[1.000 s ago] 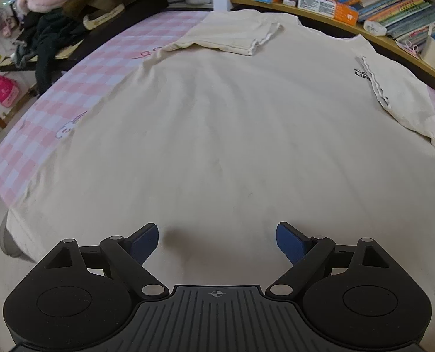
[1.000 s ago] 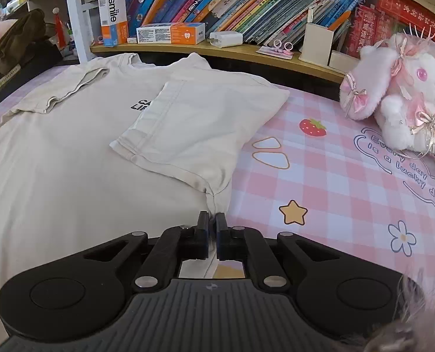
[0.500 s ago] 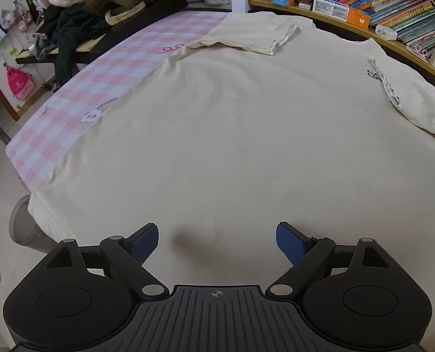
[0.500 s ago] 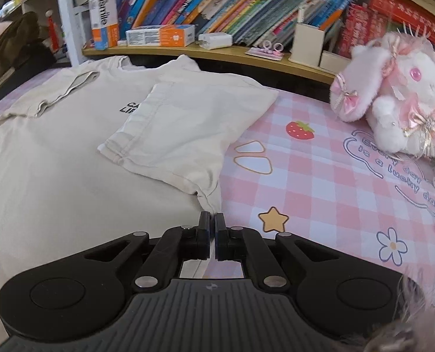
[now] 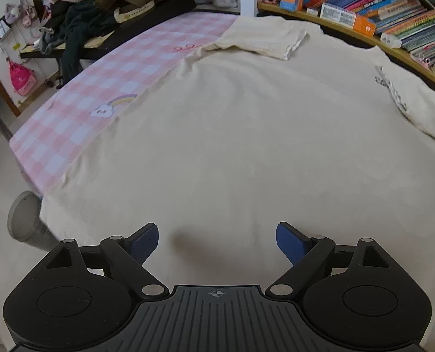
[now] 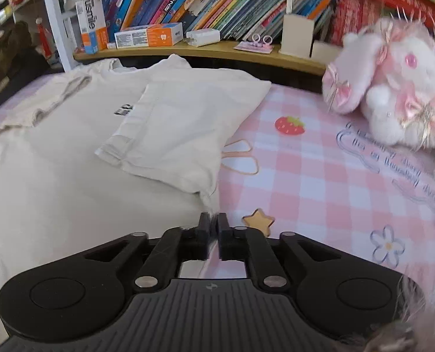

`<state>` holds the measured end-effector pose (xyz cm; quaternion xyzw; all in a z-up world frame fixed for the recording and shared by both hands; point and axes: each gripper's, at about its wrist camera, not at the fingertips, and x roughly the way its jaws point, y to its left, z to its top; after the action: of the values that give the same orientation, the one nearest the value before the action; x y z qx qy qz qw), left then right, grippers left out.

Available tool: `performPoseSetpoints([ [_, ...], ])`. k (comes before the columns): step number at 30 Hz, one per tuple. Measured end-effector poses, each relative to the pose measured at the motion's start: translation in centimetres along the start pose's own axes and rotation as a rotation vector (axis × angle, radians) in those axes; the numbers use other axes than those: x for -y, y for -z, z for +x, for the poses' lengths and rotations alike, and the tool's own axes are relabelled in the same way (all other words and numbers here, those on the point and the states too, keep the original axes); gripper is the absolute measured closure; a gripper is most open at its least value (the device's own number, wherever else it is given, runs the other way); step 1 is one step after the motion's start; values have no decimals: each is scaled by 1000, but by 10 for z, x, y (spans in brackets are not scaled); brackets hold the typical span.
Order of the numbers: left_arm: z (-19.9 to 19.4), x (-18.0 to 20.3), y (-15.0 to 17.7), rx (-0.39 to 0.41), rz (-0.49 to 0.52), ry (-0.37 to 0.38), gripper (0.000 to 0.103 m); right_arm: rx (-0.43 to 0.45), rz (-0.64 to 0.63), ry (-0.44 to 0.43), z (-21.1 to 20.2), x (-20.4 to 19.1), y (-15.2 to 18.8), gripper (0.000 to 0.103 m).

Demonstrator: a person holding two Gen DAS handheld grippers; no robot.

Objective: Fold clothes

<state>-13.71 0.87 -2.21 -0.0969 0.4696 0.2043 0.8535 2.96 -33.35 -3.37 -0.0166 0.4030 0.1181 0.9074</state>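
Observation:
A cream T-shirt (image 5: pixel 246 135) lies spread flat on a pink checked bed sheet (image 5: pixel 79 117), both sleeves folded inward. The left sleeve (image 5: pixel 264 39) lies at the far end; the right sleeve (image 6: pixel 185 129) covers part of a small black print (image 6: pixel 123 108). My left gripper (image 5: pixel 217 242) is open just above the shirt's near part, nothing between its blue pads (image 5: pixel 287 242). At the shirt's right side edge my right gripper (image 6: pixel 214 224) is shut, with a sliver of pale fabric showing between its fingers.
A wooden shelf (image 6: pixel 217 48) with books and boxes runs along the bed's far side. A pink plush rabbit (image 6: pixel 393 88) sits on the sheet at the right. Dark clothes (image 5: pixel 79 26) are piled at the far left. The bed's left edge drops to the floor beside a grey bin (image 5: pixel 24 220).
The left gripper has drawn back and left, still open, so the bed's left edge and the floor show more. The right gripper stays shut and has crept forward along the shirt's edge.

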Motion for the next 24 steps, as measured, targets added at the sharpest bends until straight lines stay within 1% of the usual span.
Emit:
performPoseSetpoints([
  [1, 1, 0, -3, 6, 5, 13, 13, -2, 11, -4, -4, -1, 2, 67],
  [2, 2, 0, -6, 14, 14, 27, 13, -3, 21, -9, -7, -2, 5, 65],
  [9, 7, -12, -30, 81, 85, 133, 13, -14, 95, -39, -33, -11, 21, 64],
  [11, 8, -23, -35, 94, 94, 157, 13, -23, 113, -19, -45, -19, 32, 64],
  [16, 14, -70, -45, 106, 80, 179, 13, -39, 155, 56, -72, -45, 67, 63],
  [21, 17, -129, -49, 100, 76, 160, 13, -60, 215, 151, -95, -73, 100, 63],
  [24, 19, -168, -43, 128, 96, 162, 13, -66, 222, 192, -111, -91, 119, 63],
])
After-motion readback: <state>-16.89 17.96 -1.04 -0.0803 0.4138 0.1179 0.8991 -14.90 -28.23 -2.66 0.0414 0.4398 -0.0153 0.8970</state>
